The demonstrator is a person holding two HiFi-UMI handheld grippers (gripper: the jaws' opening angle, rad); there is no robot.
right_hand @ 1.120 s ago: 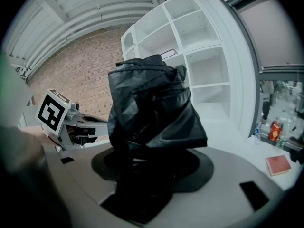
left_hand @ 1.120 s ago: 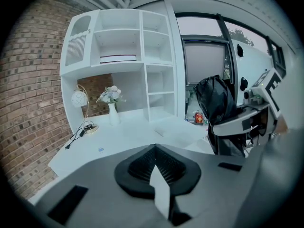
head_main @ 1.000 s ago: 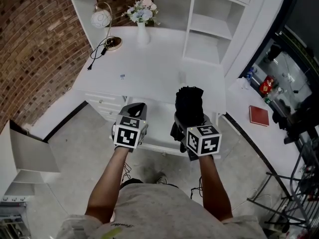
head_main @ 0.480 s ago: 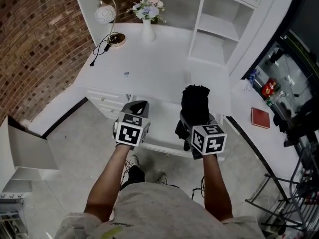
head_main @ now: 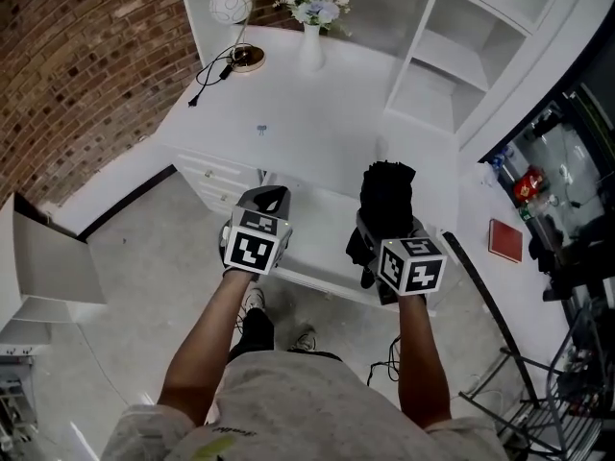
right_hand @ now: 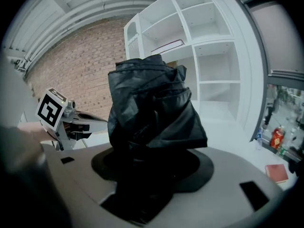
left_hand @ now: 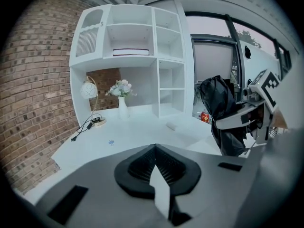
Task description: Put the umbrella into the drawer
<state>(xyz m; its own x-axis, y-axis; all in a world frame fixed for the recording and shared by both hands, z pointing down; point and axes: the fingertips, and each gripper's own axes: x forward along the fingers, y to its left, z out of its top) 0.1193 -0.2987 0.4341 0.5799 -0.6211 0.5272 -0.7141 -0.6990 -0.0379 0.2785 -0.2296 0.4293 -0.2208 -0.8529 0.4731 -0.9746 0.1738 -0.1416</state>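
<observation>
My right hand-held gripper [head_main: 388, 230] clamps the black umbrella [head_main: 386, 192] — cloth buries its jaw tips; left hand-held gripper [head_main: 268, 198] closed, empty, partly covering the drawer [head_main: 319, 227].

A white desk [head_main: 327, 113] stands against a brick wall [head_main: 86, 75], with a white shelf unit [head_main: 452, 51] rising from its back and right side. At the desktop's far left corner a lamp [head_main: 233, 8] with a round shade stands on a brass base, its black cord [head_main: 209, 73] trailing toward the edge. Near it stands a white vase of flowers [head_main: 311, 46]. A small blue item [head_main: 260, 130] lies alone nearer the front. The drawer [head_main: 322, 224] under the front edge is pulled out. To the right, a lower white surface [head_main: 471, 209] carries a red book [head_main: 503, 240].
</observation>
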